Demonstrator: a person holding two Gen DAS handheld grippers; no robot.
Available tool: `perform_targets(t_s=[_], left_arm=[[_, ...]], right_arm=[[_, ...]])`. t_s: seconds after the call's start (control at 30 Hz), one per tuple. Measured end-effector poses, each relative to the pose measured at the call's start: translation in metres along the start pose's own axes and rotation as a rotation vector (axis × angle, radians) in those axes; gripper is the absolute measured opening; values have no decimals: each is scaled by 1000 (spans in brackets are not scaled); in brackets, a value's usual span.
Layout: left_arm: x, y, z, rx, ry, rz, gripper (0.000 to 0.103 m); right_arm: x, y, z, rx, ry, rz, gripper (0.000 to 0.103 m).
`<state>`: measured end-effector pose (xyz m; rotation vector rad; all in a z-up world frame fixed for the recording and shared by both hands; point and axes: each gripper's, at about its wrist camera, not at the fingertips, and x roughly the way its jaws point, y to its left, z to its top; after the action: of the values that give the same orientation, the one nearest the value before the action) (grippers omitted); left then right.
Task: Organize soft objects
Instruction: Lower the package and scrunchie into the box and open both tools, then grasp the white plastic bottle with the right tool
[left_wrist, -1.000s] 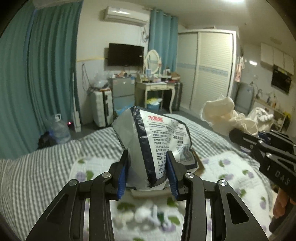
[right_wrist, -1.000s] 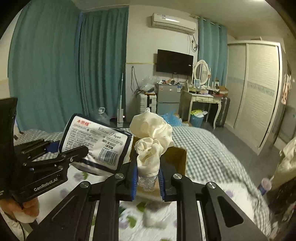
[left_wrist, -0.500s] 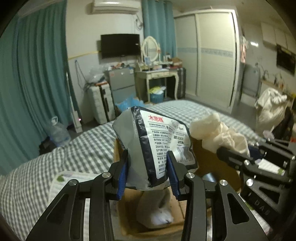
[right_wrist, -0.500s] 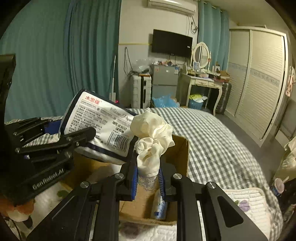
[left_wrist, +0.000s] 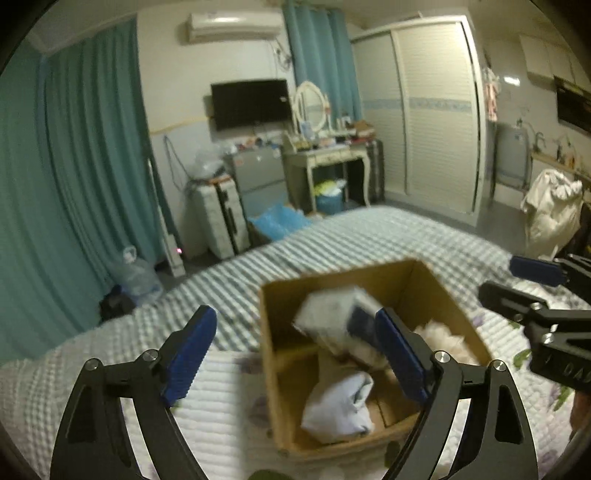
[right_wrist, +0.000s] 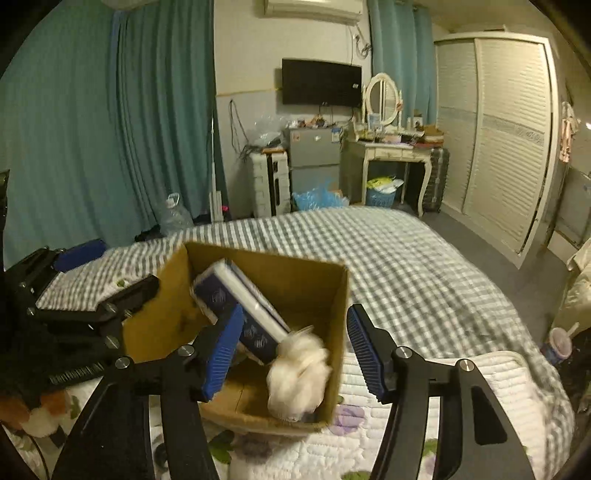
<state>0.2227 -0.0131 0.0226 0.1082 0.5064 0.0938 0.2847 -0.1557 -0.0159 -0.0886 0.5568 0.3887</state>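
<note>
An open cardboard box (left_wrist: 273, 332) (right_wrist: 332, 332) stands on the bed. The tissue pack (left_wrist: 340, 321) (right_wrist: 240, 302) is inside it, tilted and blurred. The cream cloth bundle (right_wrist: 299, 373) (left_wrist: 443, 336) is inside the box at its right wall. A pale folded cloth (left_wrist: 340, 406) lies on the box floor. My left gripper (left_wrist: 295, 354) is open and empty above the box. My right gripper (right_wrist: 295, 350) is open and empty above the box; it also shows at the right of the left wrist view (left_wrist: 532, 284).
The bed has a grey checked cover (right_wrist: 406, 266) and a white floral quilt (right_wrist: 443, 406) under the box. Teal curtains (left_wrist: 74, 184), a suitcase (left_wrist: 221, 218), a dressing table (right_wrist: 391, 155) and a wardrobe (right_wrist: 509, 129) stand beyond the bed.
Both grippers opened. The tissue pack left my left gripper and the cream cloth left my right gripper; both dropped into the box.
</note>
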Motion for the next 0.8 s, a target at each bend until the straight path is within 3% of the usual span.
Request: perform_targets(t_s=[0.3, 0.47, 0.63, 0.8], left_arm=[[-155, 31, 35, -74, -197, -6, 93], [-233, 38, 32, -81, -305, 4, 94], [-270, 34, 12, -73, -318, 14, 94], [-267, 28, -16, -88, -313, 63, 94]], right_arm=[[-156, 20, 31, -3, -153, -23, 72], [-231, 37, 40, -23, -225, -18, 99], [-275, 48, 31, -17, -270, 12, 103], [-283, 58, 8, -33, -259, 42, 103]])
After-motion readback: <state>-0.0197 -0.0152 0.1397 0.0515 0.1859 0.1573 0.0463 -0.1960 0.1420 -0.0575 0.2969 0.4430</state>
